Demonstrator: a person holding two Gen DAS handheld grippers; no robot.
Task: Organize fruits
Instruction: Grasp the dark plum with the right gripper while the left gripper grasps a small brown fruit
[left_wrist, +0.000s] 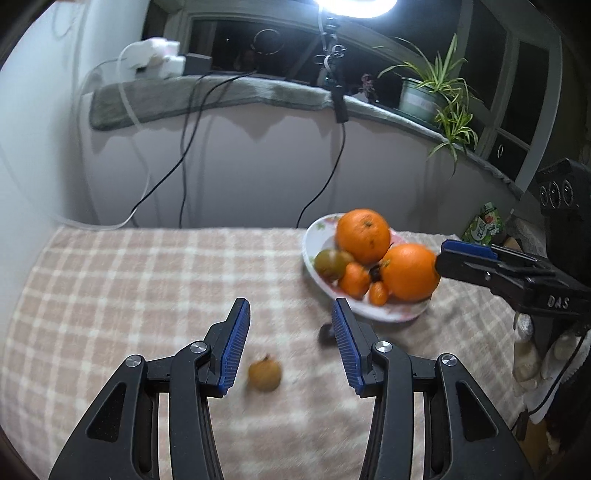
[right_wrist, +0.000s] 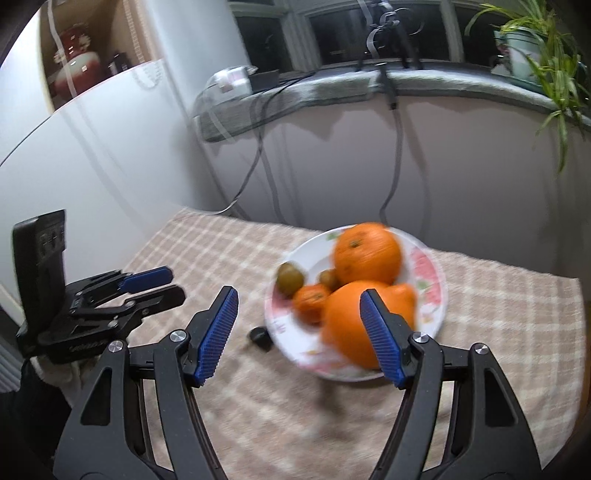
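Observation:
A white floral plate on the checked cloth holds two large oranges, small orange fruits and a greenish fruit. A small brown fruit lies on the cloth between and just below my left gripper's open fingers. My right gripper is open and empty, above the plate's near edge; it shows from the side in the left wrist view. The left gripper shows at the left of the right wrist view.
A small dark object lies on the cloth beside the plate. A wall with hanging cables stands behind the table. A windowsill above carries a potted plant and a lamp clamp. A green packet sits at the far right.

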